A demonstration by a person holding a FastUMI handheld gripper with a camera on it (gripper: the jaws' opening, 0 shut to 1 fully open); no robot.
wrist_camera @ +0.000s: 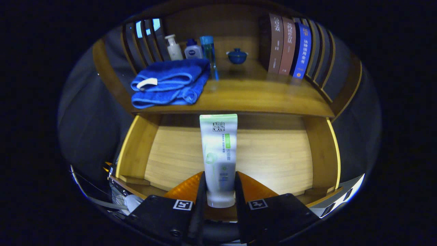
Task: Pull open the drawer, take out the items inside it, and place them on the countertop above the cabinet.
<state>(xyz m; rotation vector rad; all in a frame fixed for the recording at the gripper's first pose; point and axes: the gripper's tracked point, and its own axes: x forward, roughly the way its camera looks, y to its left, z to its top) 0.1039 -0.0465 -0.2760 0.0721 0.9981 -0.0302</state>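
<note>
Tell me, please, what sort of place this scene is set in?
Probably a mock bathroom or bedroom cabinet: folded blue towels, toiletry bottles and books on a wooden countertop, with the gripper shut on a cleanser tube above the open drawer.

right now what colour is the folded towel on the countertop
Blue, with a small white tag, best seen in the gripper view: towel beyond the fingers, which grip the tube.

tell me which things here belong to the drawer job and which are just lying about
Job: white and green tube, clamped in the gripper; open wooden drawer; wooden countertop.

Lying about: folded blue towel, white pump bottle, blue lidded bowl, upright books.
</note>
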